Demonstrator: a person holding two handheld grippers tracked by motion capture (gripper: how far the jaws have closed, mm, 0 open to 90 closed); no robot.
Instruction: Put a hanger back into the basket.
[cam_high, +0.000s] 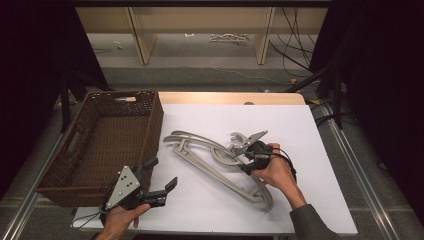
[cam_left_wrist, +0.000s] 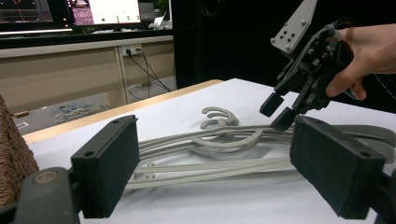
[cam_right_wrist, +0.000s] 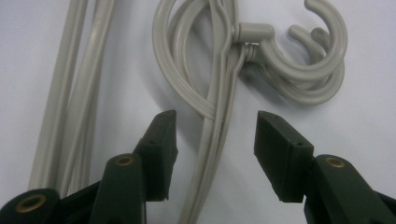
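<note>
Several grey plastic clothes hangers (cam_high: 210, 160) lie stacked and tangled on the white table (cam_high: 310, 200), hooks (cam_right_wrist: 308, 70) toward the far right. My right gripper (cam_high: 246, 164) hovers low over the necks of the hangers (cam_right_wrist: 187, 84), open, one jaw on each side of the neck bars without touching them. The left gripper (cam_high: 163, 172) is held near the front edge beside the basket, open and holding nothing, pointing at the hangers (cam_left_wrist: 210, 154). In the left gripper view the right gripper (cam_left_wrist: 277, 112) shows just above the pile.
A brown wicker basket (cam_high: 150, 130) stands on the table's left side, nothing visible inside. Its wall (cam_left_wrist: 11, 158) is close to my left gripper. Bare white surface lies in front of and right of the hangers. Shelf legs and cables sit beyond the far edge.
</note>
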